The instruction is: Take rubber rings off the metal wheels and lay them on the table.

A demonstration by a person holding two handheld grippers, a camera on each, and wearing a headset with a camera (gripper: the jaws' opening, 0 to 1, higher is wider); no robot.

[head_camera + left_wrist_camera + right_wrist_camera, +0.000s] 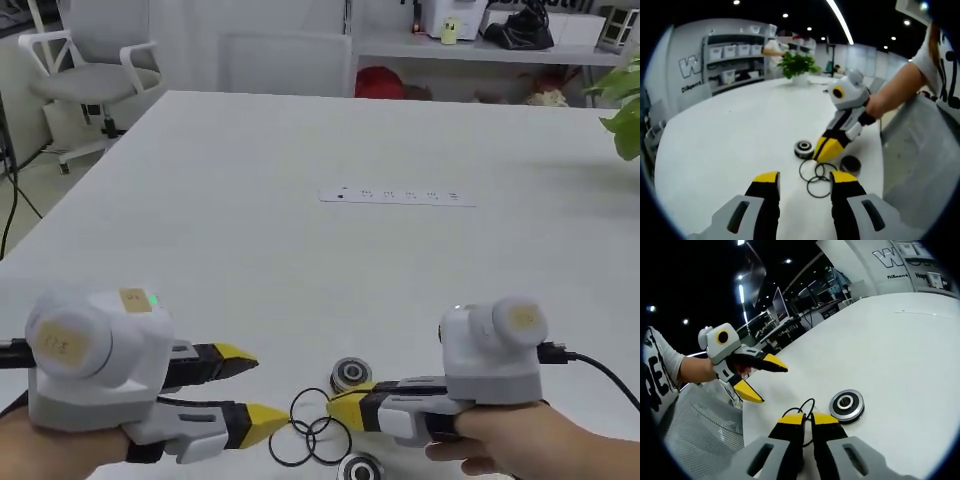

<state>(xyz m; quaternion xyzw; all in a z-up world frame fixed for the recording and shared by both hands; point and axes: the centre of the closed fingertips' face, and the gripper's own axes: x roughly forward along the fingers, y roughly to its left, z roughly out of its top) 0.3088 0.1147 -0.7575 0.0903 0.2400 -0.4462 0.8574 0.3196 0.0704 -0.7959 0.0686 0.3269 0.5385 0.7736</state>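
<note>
Three black rubber rings [310, 428] [818, 176] lie overlapping on the white table [300, 250] near its front edge. One metal wheel [351, 373] [804, 148] [846, 404] lies just behind them, a second wheel [360, 467] [850, 164] at the near edge. My right gripper [343, 408] [807, 418] has its yellow jaws shut at the rings, and a ring's loop [801, 407] rises from between the tips. To the left of the rings my left gripper [250, 388] [804, 178] stands open with nothing in it, aimed at them.
A white power strip [397, 195] lies mid-table. An office chair [90, 70] stands beyond the far left corner, a green plant [625, 110] at the right edge. Shelves with clutter line the back wall. The table's near edge is right below the grippers.
</note>
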